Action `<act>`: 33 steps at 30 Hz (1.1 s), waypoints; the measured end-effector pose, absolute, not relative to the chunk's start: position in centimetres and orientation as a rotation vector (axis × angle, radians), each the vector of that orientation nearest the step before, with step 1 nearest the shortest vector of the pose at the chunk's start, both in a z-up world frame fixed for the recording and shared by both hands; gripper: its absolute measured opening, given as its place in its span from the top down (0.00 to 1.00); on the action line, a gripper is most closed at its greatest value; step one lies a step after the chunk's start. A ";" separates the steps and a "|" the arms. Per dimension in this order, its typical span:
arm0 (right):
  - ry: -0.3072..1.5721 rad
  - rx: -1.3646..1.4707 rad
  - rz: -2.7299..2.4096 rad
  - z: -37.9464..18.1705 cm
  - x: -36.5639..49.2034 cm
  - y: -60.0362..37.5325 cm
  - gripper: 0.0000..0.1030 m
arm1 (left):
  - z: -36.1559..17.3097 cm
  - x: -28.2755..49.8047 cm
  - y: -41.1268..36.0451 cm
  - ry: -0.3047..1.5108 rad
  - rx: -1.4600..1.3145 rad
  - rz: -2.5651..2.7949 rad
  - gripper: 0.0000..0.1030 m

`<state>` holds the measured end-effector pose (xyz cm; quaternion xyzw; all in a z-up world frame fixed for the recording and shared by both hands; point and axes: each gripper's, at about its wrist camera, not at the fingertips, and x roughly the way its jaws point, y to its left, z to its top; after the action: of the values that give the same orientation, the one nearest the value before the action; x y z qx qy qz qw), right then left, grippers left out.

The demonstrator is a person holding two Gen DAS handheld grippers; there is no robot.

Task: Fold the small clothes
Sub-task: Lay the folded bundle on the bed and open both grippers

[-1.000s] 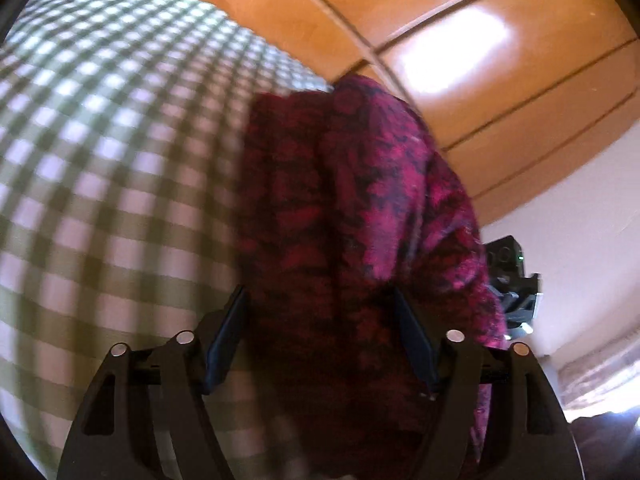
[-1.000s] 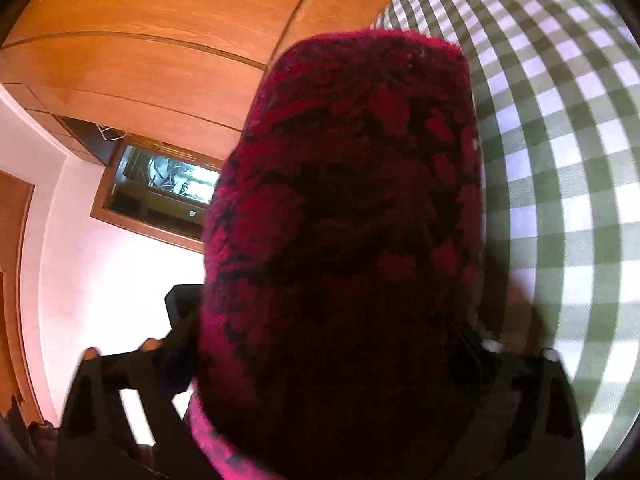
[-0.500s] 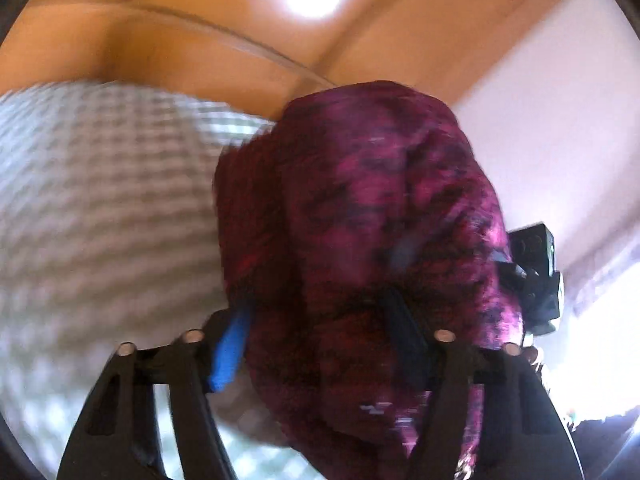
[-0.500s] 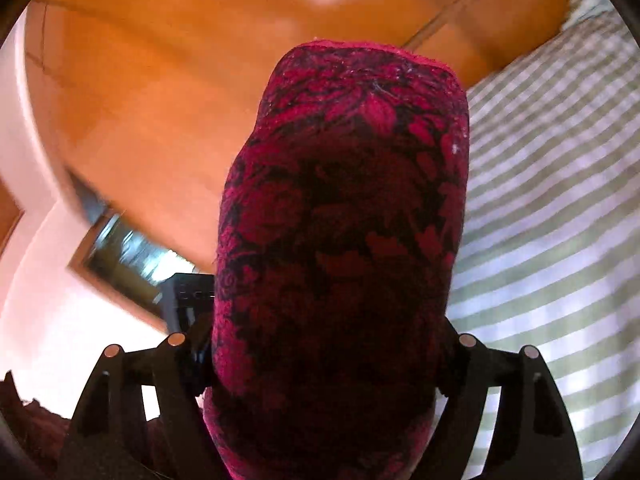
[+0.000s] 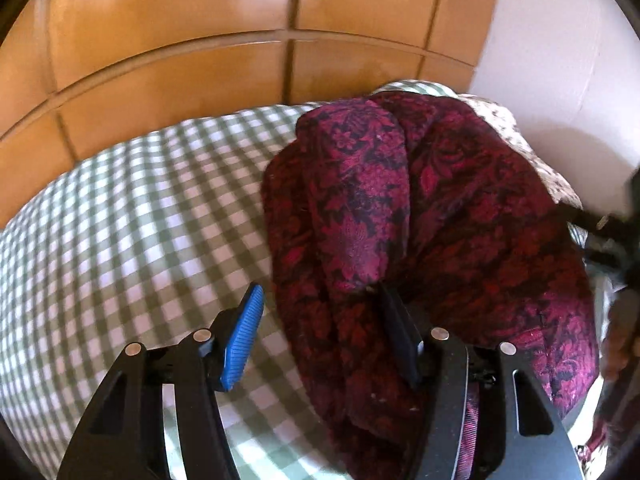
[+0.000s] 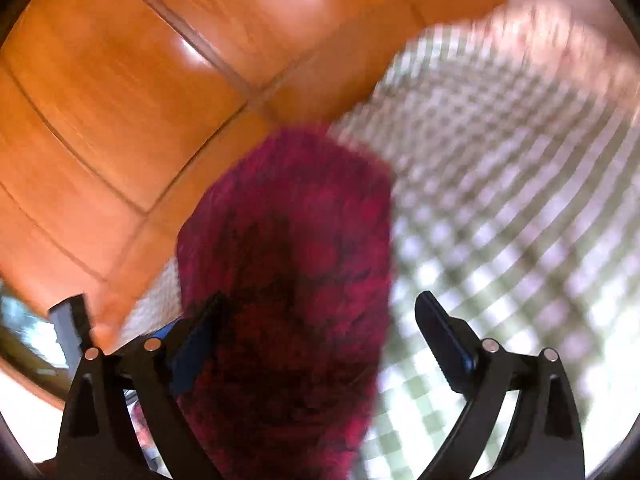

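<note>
**Crimson garment bunched on the checked bed, both grippers spread wide**

The left gripper stands wide open. Its blue ribbed pad hangs free over the bedcover, while the other finger is pressed into the folds of the garment; nothing is pinched between the two. The garment, a dark red and magenta cloth with a floral weave, lies heaped in thick rolls on the green-and-white gingham bedcover, toward the far edge of the bed, close to the headboard. One rolled fold rises straight ahead of the left gripper and blocks the view of the cloth behind it.

A glossy wooden headboard with panel grooves runs along the far edge. Beside it is a pale wall, and a white cloth with small dark flowers peeks out from behind the garment near that wall.

In the blurred right wrist view the right gripper is also spread wide. The garment passes between its fingers, touching the one nearer the headboard and clear of the other, which stands over the gingham. It is not clamped.
</note>
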<state>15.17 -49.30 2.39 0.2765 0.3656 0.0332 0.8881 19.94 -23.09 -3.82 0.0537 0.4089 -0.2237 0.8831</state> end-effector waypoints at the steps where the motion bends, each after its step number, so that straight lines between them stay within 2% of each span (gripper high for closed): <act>1: 0.724 0.552 0.075 3.7 14.9 -49.0 0.22 | -3.6 20.2 -22.2 0.850 0.111 -0.451 0.44; 4: 0.704 0.472 0.100 6.5 15.8 -46.2 0.32 | -3.3 19.1 -21.3 0.859 0.091 -0.422 0.44; 6: 0.789 0.412 0.103 5.8 18.0 -43.6 0.37 | -3.3 18.5 -21.0 0.870 0.078 -0.400 0.44; 8: 0.884 0.345 0.082 3.9 20.3 -41.6 0.37 | -3.3 18.0 -20.6 0.883 0.084 -0.363 0.44; 9: 0.915 0.288 0.043 2.4 21.3 -40.6 0.34 | -3.1 16.9 -20.4 0.883 0.094 -0.346 0.43; 10: 0.954 0.270 0.028 0.9 22.5 -40.0 0.24 | -3.4 17.2 -20.4 0.885 0.110 -0.333 0.42; 12: 0.974 0.235 -0.009 -1.0 23.3 -39.4 0.18 | -4.0 18.1 -20.3 0.911 0.092 -0.329 0.42; 14: 0.977 0.225 -0.024 -0.7 23.6 -39.0 0.16 | -3.7 18.7 -20.6 0.915 0.081 -0.316 0.42; 16: 0.973 0.223 -0.022 -0.4 23.6 -38.8 0.14 | -3.5 18.6 -20.5 0.893 0.086 -0.299 0.37; 19: 0.923 0.213 -0.010 1.7 22.8 -38.8 0.11 | -3.0 17.6 -19.7 0.874 0.061 -0.275 0.23; 21: 0.889 0.243 -0.001 2.5 22.1 -39.5 0.07 | -2.4 17.1 -19.5 0.860 0.059 -0.260 0.19; 27: 0.831 0.352 -0.038 5.0 18.7 -40.7 0.03 | -1.0 15.4 -19.1 0.797 0.047 -0.250 0.14; 33: 0.808 0.371 -0.102 6.5 15.8 -40.8 0.03 | 0.2 13.5 -18.4 0.769 0.031 -0.230 0.14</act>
<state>15.76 -40.77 6.46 0.1793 0.3905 -0.0494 0.9016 13.53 -18.36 0.20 0.0152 0.3741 -0.1121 0.9205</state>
